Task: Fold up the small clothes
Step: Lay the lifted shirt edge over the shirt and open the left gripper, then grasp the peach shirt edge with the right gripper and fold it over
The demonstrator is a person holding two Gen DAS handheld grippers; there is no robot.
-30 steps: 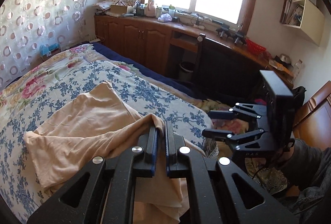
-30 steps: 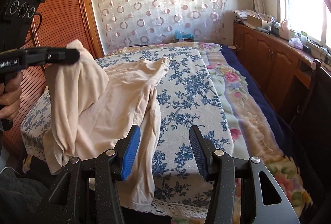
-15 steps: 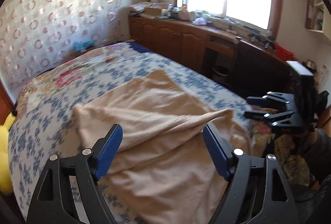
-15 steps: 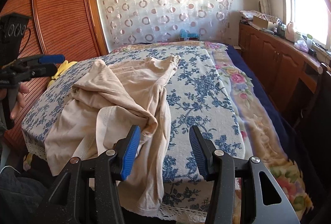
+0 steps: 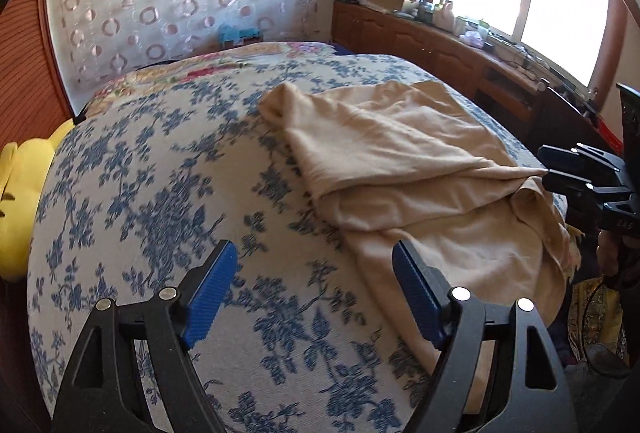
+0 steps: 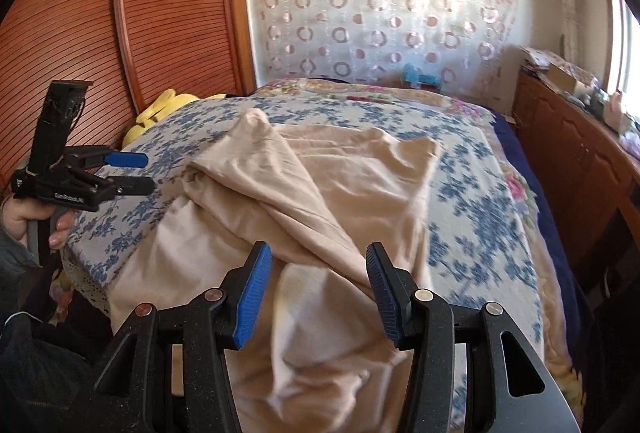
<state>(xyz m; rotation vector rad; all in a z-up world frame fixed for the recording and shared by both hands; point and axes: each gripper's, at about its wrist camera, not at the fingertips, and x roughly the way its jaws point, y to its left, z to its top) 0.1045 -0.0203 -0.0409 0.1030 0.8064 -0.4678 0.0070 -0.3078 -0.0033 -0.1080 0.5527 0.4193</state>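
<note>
A beige garment [image 5: 400, 161] lies crumpled on the blue-flowered bedspread [image 5: 160, 193], one layer folded over in a diagonal ridge and its near edge hanging off the bed's front. My left gripper [image 5: 314, 249] is open above bare bedspread, just left of the garment's edge, with nothing between its pads. In the right wrist view, that left gripper [image 6: 132, 173] hovers at the bed's left corner, held by a hand. My right gripper [image 6: 317, 249] is open over the garment [image 6: 340, 185], the ridge running under the gap between its pads. In the left wrist view, the right gripper [image 5: 548, 169] sits at the fold's corner.
A yellow plush toy [image 6: 160, 109] lies by the slatted wooden wardrobe doors [image 6: 120, 13] on the bed's left. A low wooden cabinet [image 5: 420, 33] with clutter runs under the window on the right. A circle-patterned curtain [image 6: 380, 13] hangs behind the bed.
The left gripper let go of the lifted garment, opened, and swung left and down over the bedspread. The cloth dropped into a heap. The right gripper shifted over it.
</note>
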